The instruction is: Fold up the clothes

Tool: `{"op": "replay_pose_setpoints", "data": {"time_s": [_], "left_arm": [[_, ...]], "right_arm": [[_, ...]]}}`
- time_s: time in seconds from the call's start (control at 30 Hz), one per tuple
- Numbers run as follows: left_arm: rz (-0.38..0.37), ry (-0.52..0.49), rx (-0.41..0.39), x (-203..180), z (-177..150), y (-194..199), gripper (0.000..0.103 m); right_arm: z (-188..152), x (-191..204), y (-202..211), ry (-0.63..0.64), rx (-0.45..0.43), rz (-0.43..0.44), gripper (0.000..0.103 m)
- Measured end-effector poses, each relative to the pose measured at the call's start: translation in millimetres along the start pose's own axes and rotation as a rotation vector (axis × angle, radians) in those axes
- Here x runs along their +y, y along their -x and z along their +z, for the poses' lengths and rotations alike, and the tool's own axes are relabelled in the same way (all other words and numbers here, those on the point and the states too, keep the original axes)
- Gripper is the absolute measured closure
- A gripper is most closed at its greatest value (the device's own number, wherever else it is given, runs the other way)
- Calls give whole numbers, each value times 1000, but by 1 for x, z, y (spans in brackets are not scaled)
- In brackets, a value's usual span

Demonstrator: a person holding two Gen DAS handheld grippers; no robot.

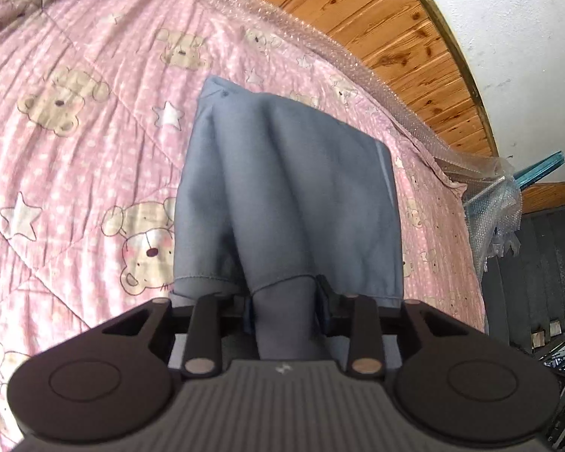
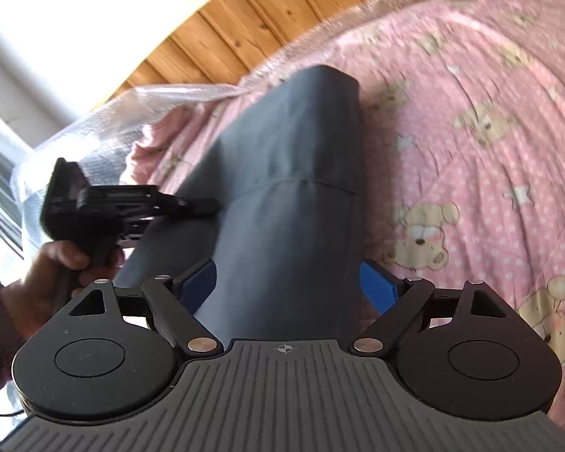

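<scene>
A grey-blue garment (image 1: pixel 290 188) hangs over the pink bear-print quilt (image 1: pixel 75 143), its far end resting on the quilt. My left gripper (image 1: pixel 284 301) is shut on a bunched hem of the garment and holds it up. In the right wrist view the garment (image 2: pixel 290 188) runs between the blue fingers (image 2: pixel 376 286) of my right gripper (image 2: pixel 288 282), whose jaws stand wide apart around the cloth. The left gripper (image 2: pixel 203 205) also shows there, at the garment's left edge, held by a hand.
The quilt (image 2: pixel 471 132) covers a bed. Bubble wrap (image 1: pixel 320 34) lines its far edge against a wooden headboard (image 1: pixel 395 26). A white wall (image 1: pixel 527 37) is behind. Dark floor and clutter (image 1: pixel 538 282) lie off the bed's right side.
</scene>
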State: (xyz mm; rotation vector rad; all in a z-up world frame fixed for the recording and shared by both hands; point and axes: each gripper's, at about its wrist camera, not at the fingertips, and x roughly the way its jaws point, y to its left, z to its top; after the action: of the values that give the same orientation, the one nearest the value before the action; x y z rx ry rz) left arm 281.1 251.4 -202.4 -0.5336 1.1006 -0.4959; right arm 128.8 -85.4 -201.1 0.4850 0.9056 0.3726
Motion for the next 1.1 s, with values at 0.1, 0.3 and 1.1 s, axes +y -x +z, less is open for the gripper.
{"op": "replay_pose_setpoints", "data": {"time_s": [0.1,0.3,1.1], "left_arm": [[128,-45,-129,-9,-13,25,32],[157,26,-48,11,-29,-7,30],[-23,240,-152,-158,-136,-36,57]], "right_arm": [[2,-9,-4,-40,-4,2,13],[-8,-28,-32,-160,66,90,20],[139,-169,116,98,29,-164,56]]}}
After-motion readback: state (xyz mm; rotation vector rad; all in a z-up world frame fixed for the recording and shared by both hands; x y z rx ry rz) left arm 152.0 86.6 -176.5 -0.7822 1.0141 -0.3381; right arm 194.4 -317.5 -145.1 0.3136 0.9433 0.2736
